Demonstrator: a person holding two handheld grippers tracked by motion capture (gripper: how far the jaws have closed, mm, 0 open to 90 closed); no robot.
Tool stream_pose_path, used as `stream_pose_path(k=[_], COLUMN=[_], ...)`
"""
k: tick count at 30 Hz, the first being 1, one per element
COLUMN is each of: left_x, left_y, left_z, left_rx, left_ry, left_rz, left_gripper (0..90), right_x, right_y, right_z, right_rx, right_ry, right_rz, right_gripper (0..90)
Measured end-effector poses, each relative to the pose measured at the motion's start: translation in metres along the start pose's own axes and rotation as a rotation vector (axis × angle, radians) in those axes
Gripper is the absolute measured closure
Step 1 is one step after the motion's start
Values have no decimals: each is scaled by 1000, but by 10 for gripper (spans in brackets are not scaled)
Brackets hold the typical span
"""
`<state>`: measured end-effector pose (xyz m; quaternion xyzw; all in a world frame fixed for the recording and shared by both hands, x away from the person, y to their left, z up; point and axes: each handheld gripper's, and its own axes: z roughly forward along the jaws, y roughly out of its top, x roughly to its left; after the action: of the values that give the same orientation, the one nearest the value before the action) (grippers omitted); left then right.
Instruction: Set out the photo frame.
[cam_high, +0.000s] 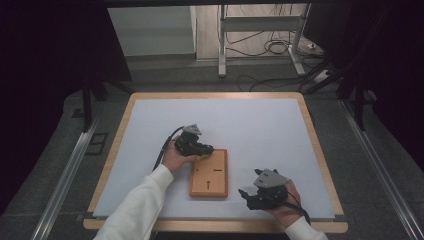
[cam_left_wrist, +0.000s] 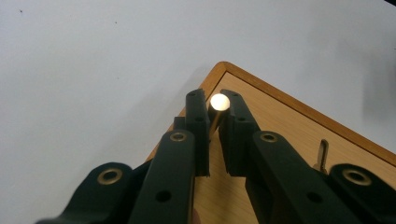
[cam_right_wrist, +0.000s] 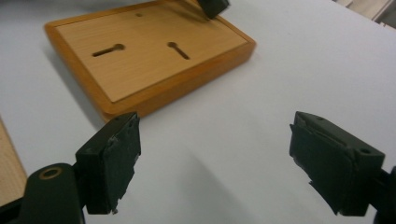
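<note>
While I watch through the left gripper view, a small brass pin (cam_left_wrist: 218, 103) with a bright round head stands between my left gripper's (cam_left_wrist: 214, 112) black pads, which are drawn in close and clamp it from both sides. It sits at the far corner of the wooden board (cam_left_wrist: 289, 135), just inside the raised rim. From the high view that board (cam_high: 209, 175) lies flat on the pale table mat (cam_high: 250, 125), near the front edge, between my two hands, but the pin is too small to make out there. I count one board, one pin, two grippers. My right gripper (cam_right_wrist: 215, 158) has its jaws spread wide with nothing between them, held over bare mat beside the board. Its view shows two keyhole slots (cam_right_wrist: 178, 50) cut in the board's face; the high view also shows a single slot in profile.
</note>
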<state>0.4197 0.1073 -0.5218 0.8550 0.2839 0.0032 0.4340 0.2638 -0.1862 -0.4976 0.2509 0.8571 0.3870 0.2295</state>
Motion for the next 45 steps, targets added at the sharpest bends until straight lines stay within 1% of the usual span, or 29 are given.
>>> stream_pose_path(k=[4,5,6,9,10,11,12,14,17,18,19,23,26,27,28,29,32,33,35,36,42,45], left_x=[3,4,5,7,7,8,9,9,11,11,12,13,13,13,12,11,10,9,8,7,8,8], left_y=[0,0,1,2,3,4,4,4,5,5,5,5,5,5,5,6,6,6,8,8,8,7], left_z=[0,0,0,0,0,0,0,0,0,0,0,0,0,1,1,1,1,0,1,2,3,3], left_rx=[0,0,2,15,18,20,21,22,25,27,26,27,27,24,22,22,18,17,19,20,16,16], left_ry=[-19,-23,-29,-43,-44,-46,-49,-56,-62,-64,-65,-70,-66,-63,-57,-48,-30,-20,6,12,28,32], left_rz=[-23,-27,-25,-42,-43,-46,-45,-54,-53,-54,-55,-61,-59,-66,-65,-62,-57,-53,-49,-50,-50,-49], left_gripper=[828,827,827,825,826,826,826,826,826,826,826,826,827,829,837,837,841,841,844,842,825,815], right_x=[15,21,25,39,43,49,49,53,57,59,59,63,66,66,68,68,71,71,70,69,66,65], right_y=[8,10,11,16,18,20,20,21,22,23,23,24,25,26,26,26,31,33,37,40,50,53], right_z=[3,5,7,14,18,24,24,31,41,46,46,57,61,62,62,62,60,59,56,56,55,54], right_rx=[4,9,12,29,33,48,48,64,83,97,97,114,105,100,76,76,48,34,8,9,-3,-10], right_ry=[7,13,14,16,16,11,11,2,-13,-33,-33,-77,-116,-129,-162,-162,-193,-203,-204,-200,-147,-151], right_rz=[-51,-72,-82,-134,-151,-172,-172,-194,-202,-217,-217,-242,-254,-264,-292,-292,-340,-349,-352,-356,-371,-378], right_gripper=[136,131,128,118,116,111,111,109,107,107,107,109,125,129,150,150,183,212,251,269,411,438])
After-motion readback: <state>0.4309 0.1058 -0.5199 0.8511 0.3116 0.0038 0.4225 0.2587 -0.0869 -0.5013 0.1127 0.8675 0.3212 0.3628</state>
